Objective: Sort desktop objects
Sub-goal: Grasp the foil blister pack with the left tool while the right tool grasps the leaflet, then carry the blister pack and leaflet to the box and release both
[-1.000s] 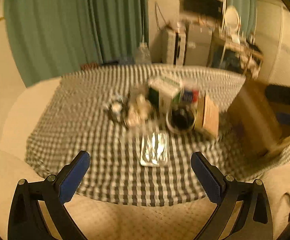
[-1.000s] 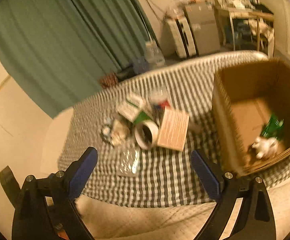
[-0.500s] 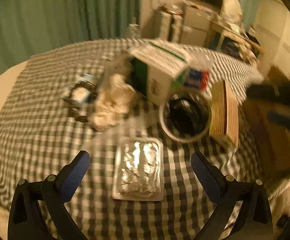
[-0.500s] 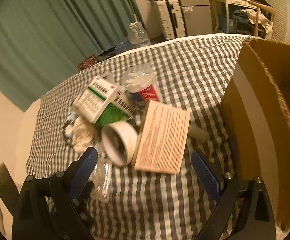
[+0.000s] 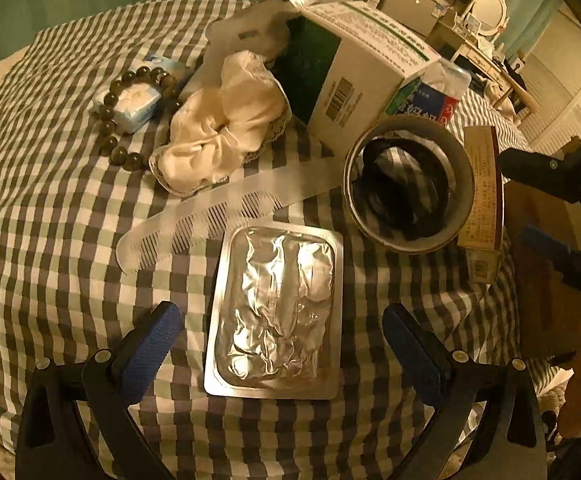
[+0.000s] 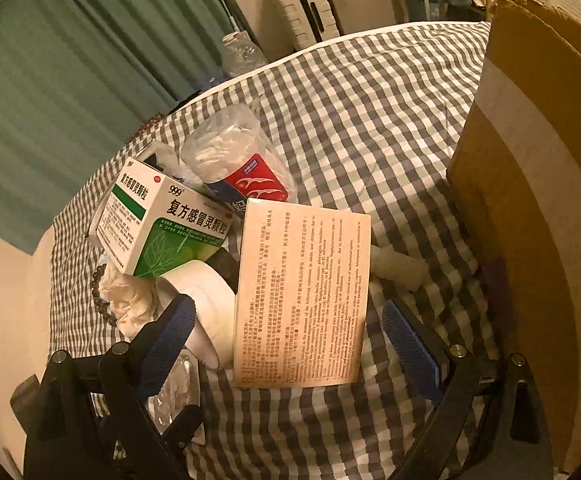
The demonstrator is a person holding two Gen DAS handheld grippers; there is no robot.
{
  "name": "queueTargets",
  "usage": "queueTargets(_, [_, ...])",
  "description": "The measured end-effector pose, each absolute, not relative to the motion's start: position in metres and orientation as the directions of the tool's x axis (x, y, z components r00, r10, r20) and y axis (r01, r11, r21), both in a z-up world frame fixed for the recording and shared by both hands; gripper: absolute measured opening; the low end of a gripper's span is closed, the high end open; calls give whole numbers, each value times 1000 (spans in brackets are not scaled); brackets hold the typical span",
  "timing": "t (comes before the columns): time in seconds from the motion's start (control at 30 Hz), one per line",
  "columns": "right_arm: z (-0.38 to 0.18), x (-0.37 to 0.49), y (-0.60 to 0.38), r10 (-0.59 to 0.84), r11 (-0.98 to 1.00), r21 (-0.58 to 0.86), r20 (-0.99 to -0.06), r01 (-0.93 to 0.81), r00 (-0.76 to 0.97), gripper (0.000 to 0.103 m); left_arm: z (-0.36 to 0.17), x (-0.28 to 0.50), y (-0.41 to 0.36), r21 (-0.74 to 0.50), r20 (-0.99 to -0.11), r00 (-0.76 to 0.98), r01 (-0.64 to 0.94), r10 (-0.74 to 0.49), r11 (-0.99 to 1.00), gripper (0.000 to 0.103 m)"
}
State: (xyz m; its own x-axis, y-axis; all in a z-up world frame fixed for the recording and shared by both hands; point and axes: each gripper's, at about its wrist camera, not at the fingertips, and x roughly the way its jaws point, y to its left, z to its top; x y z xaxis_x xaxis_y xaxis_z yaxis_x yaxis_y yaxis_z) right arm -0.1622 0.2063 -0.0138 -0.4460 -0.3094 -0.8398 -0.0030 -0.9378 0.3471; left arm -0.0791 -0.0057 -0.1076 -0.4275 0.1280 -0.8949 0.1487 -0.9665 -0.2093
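Note:
A silver foil blister pack (image 5: 276, 312) lies flat on the checked cloth, and my left gripper (image 5: 282, 344) hangs open just over it, one finger on each side. Beyond it are a clear comb (image 5: 218, 210), a cream scrunchie (image 5: 226, 120), a bead bracelet (image 5: 130, 120), a tape roll (image 5: 408, 184) and a green-and-white medicine box (image 5: 354, 76). My right gripper (image 6: 290, 336) is open, its fingers astride the near end of a tan printed box (image 6: 302, 296). Next to that box sit the medicine box (image 6: 162, 224), the tape roll (image 6: 206, 304) and a plastic cotton-swab tub (image 6: 238, 160).
A tall cardboard box (image 6: 538, 184) stands at the right edge of the table (image 6: 370, 92). A small grey tube (image 6: 398, 268) lies between it and the tan box. Green curtains, a suitcase and furniture stand behind the table. The right gripper (image 5: 562, 216) shows at the left view's right edge.
Both grippers have come forward and down from off the table's edge to close over the items. The left now straddles the blister pack, the right the tan box. Both stayed open.

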Motion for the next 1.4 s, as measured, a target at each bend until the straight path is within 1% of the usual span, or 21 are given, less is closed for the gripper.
queueTargets(0.2, [-25,-164,211,-309,-936,350,-861,-29,-405,95,-116,-81,2,-182,-916,-383,138,117,-974,103])
queueTargets(0.3, [-35,-167,210,-331,-928,370,-870,-39,-365,95,-121,-86,11,-138,-932,-351,116,89,-984,103])
queueTargets(0.4, [-40,-165,209,-314,-937,348,-881,-35,-355,95,-121,-87,15,-129,-932,-354,103,85,-986,103])
queueTargets(0.47, [-45,-169,210,-321,-933,357,-883,-45,-344,95,-120,-86,15,-134,-929,-360,105,88,-985,92])
queueTargets(0.5, [-48,-171,210,-329,-929,366,-882,-51,-337,95,-117,-85,13,-118,-929,-364,108,71,-987,74])
queueTargets(0.53, [-50,-173,212,-334,-926,372,-882,-57,-333,95,-114,-83,12,-105,-926,-374,110,57,-988,70])
queueTargets(0.6, [-56,-179,214,-350,-918,391,-879,-69,-323,95,-112,-81,13,-147,-918,-382,90,102,-985,70])
queueTargets(0.63, [-58,-180,215,-354,-915,395,-880,-75,-317,93,-111,-80,13,-152,-916,-385,87,108,-984,70])
queueTargets(0.7, [-62,-181,215,-368,-912,405,-878,-67,-305,85,-107,-76,13,-167,-910,-397,78,123,-983,70])
queueTargets(0.73, [-62,-180,214,-385,-907,418,-874,-56,-298,77,-105,-74,12,-176,-906,-402,76,132,-981,70])
queueTargets(0.97, [-51,-169,208,-380,-917,399,-874,-2,-302,76,-96,-55,-15,-234,-891,-421,108,168,-966,70])
queueTargets(1.07, [-38,-160,205,-344,-935,352,-881,36,-324,76,-95,-47,-30,-237,-891,-426,144,156,-961,70])
queueTargets(1.17, [-29,-152,203,-340,-939,338,-880,65,-332,76,-98,-40,-50,-232,-891,-432,169,140,-958,70])
queueTargets(1.23, [-20,-144,196,-317,-948,307,-885,85,-341,76,-90,-25,-49,-244,-879,-453,153,151,-958,70])
queueTargets(1.3, [-13,-134,191,-314,-950,290,-885,121,-344,76,-73,-9,-46,-211,-862,-491,122,126,-970,70])
queueTargets(1.4, [-1,-111,190,-339,-940,306,-872,149,-353,76,-54,13,-48,-159,-847,-524,90,88,-983,70])
